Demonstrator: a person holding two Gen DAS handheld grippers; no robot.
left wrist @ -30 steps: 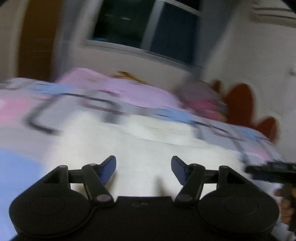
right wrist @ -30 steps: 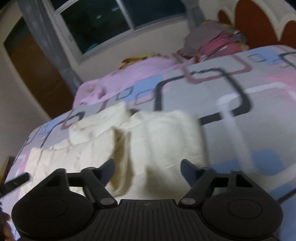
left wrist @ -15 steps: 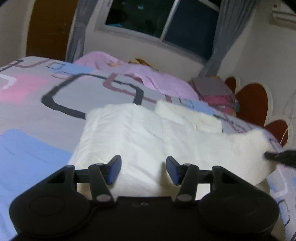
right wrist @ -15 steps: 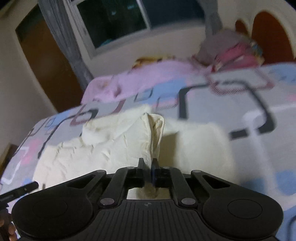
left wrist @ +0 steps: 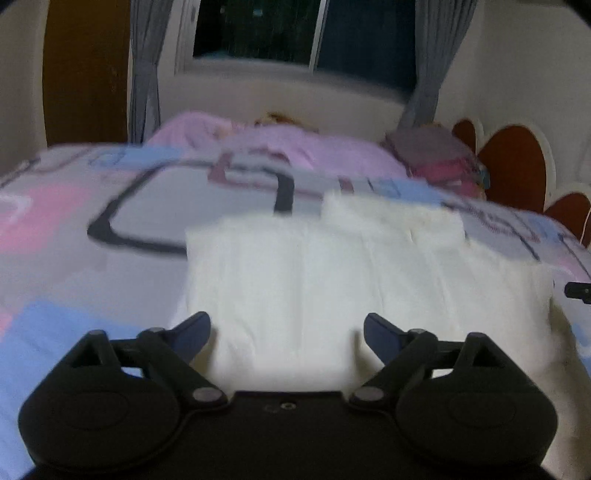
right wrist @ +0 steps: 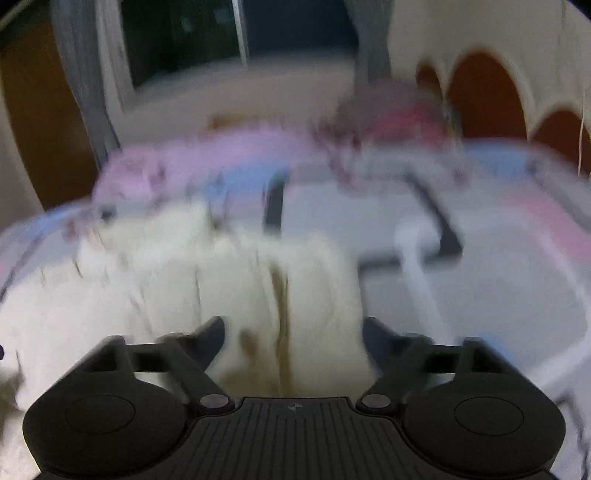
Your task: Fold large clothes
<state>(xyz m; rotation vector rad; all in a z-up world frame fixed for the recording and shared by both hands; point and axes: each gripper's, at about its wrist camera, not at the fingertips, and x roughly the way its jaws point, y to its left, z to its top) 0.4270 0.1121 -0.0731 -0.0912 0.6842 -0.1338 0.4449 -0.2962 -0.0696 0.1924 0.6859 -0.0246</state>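
A large cream-white garment (left wrist: 332,280) lies partly folded on a bed with a grey, pink and blue patterned sheet (left wrist: 74,236). My left gripper (left wrist: 286,328) hovers over the garment's near edge; its jaws are opening and stand wide, with cloth below them but nothing pinched. In the right wrist view the same garment (right wrist: 221,280) shows creases and a dark fold line. My right gripper (right wrist: 293,332) is over its right edge with jaws opening wide, not pressing on the cloth. Both views are blurred.
A pink blanket (left wrist: 280,147) and a stack of folded clothes (left wrist: 439,162) lie at the far side of the bed. Behind are a dark window (left wrist: 295,29) with grey curtains, a brown door (left wrist: 85,70) and a red scalloped headboard (left wrist: 517,166).
My right gripper was shut on a ridge of the garment half a second ago and has let it go, jaws now wide. My left gripper's jaws have widened too and it has moved in over the cloth.
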